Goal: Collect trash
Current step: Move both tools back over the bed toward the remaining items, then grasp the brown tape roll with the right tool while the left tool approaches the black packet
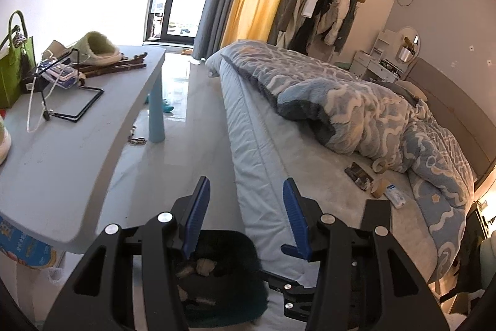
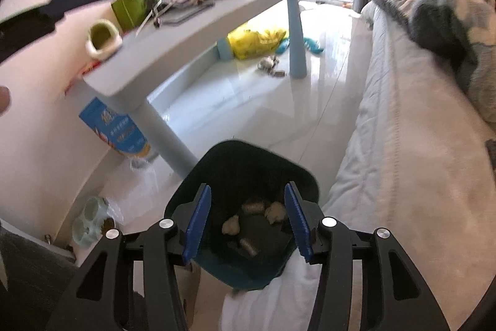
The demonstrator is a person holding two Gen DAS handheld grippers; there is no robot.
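In the left wrist view the left gripper (image 1: 245,216) has its jaws parted about halfway with nothing between them, aimed over the floor beside the bed (image 1: 325,157). Just below the fingers stands a dark bin (image 1: 223,275), open at the top, with a few tan crumpled scraps (image 1: 201,267) lying inside. On the bed sheet, near the rumpled blanket (image 1: 372,101), lie a dark wrapper (image 1: 358,175), a roll of tape (image 1: 380,187) and a small white packet (image 1: 395,196), close together. The grey table (image 1: 77,145) on the left carries a green bag (image 1: 12,76), a slipper (image 1: 99,48) and a black wire stand (image 1: 74,104).

In the right wrist view the right gripper (image 2: 246,219) hangs right above the same bin (image 2: 248,166), jaws spread about halfway and empty. Several tan wads (image 2: 231,225) rest on the bin's bottom. Under the table (image 2: 192,30) sits a yellow plastic bag (image 2: 257,39), its contents not readable, and a blue carton (image 2: 121,129) leans by the table leg.
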